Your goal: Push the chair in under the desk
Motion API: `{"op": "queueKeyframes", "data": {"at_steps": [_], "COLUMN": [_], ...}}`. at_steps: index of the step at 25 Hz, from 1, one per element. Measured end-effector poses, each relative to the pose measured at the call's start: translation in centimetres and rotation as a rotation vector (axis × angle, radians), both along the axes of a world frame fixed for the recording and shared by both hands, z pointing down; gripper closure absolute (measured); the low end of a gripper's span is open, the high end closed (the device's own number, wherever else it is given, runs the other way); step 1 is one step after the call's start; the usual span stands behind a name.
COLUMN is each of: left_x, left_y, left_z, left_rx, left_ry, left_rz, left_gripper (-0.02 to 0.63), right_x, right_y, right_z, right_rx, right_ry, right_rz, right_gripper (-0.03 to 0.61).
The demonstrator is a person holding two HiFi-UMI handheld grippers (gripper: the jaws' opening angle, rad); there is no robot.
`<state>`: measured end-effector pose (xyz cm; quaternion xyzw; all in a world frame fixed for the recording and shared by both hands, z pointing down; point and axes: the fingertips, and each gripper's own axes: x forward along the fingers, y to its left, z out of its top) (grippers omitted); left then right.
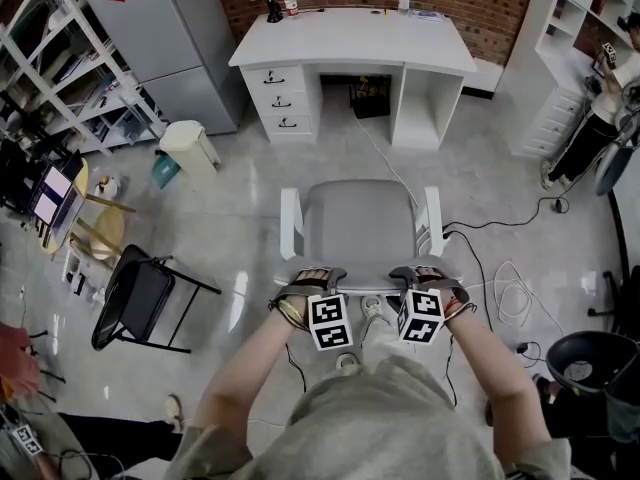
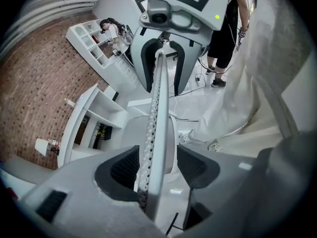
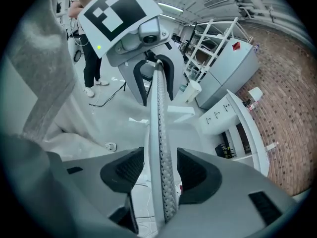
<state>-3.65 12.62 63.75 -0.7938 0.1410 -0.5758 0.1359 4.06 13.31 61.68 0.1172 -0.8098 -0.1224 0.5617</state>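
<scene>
A grey chair [image 1: 360, 223] with white armrests stands on the floor, facing the white desk [image 1: 350, 36], with open floor between them. Both grippers sit on the top edge of its backrest. My left gripper [image 1: 318, 276] is at the left end and my right gripper [image 1: 420, 274] at the right end. In the left gripper view the perforated backrest edge [image 2: 154, 113] runs between the jaws of the left gripper [image 2: 157, 167], which are closed on it. The right gripper view shows the same edge [image 3: 161, 118] pinched in the right gripper [image 3: 157, 168].
A black folding chair [image 1: 140, 298] stands at the left, a white bin [image 1: 190, 146] behind it. Cables [image 1: 500, 288] trail on the floor right of the chair, near a black bin [image 1: 585, 363]. White shelving [image 1: 60, 68] is on the left. A person [image 1: 600, 118] stands at the far right.
</scene>
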Motion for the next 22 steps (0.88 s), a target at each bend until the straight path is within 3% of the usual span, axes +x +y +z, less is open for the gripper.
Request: {"op": "queueKeyframes", "data": {"at_steps": [10, 16, 19, 22], "left_x": [0.1, -0.2, -0.1, -0.3], "left_y": [-0.8, -1.3, -1.9, -2.0], "left_z": [1.3, 1.8, 1.6, 1.8], "left_rx": [-0.011, 0.016, 0.018, 0.024], "left_ry": [-0.086, -0.131, -0.122, -0.146], "left_rz": [0.002, -0.017, -0.052, -0.046], "left_gripper": [0.381, 0.457, 0.519, 0.539], "right_x": [0.2, 0.7, 0.9, 0.9], "right_y": [-0.9, -1.3, -1.5, -1.6], "right_z": [1.9, 2.6, 2.7, 2.8], "right_rx": [0.011, 0.082, 0.094, 0.112], "right_ry": [0.106, 0.178, 0.19, 0.203], "right_rz": [-0.039, -0.061, -0.058, -0.071], "right_gripper": [0.391, 0.508, 0.537, 0.554]}}
